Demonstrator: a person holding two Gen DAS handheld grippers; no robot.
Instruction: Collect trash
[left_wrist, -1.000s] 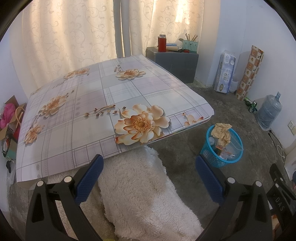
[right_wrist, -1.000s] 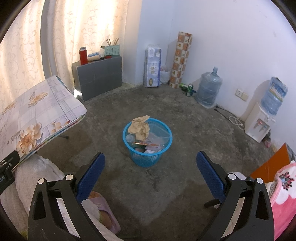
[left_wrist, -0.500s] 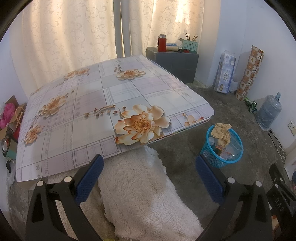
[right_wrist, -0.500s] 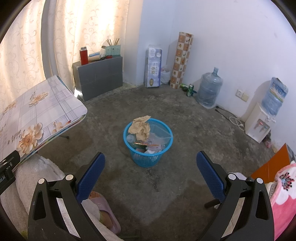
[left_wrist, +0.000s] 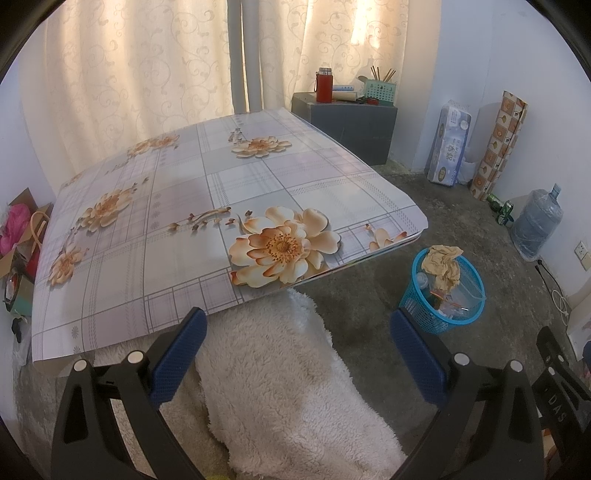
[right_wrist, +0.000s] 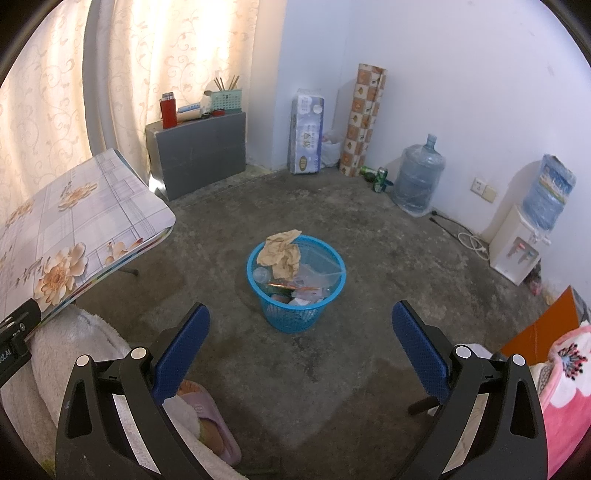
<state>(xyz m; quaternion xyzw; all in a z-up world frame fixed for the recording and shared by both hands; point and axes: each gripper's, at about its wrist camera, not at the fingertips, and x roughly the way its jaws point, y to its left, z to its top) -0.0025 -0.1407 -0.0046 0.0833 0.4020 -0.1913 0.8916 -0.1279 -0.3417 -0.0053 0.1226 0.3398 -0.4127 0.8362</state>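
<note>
Concrete floor (right_wrist: 369, 240): upright basket (right_wrist: 297, 314) (paper-topped)

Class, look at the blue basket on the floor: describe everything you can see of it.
The blue basket is a round, open-topped bin of what looks like mesh plastic, standing upright on the grey concrete floor just off the table's corner. It is nearly full: a crumpled tan paper drapes over its rim, above clear plastic and mixed wrappers. Neither gripper touches it.

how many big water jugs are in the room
2. One water jug stands on the floor by the wall, beside the green cans. The other jug sits upturned on the white dispenser further right. More may be out of view.
</note>
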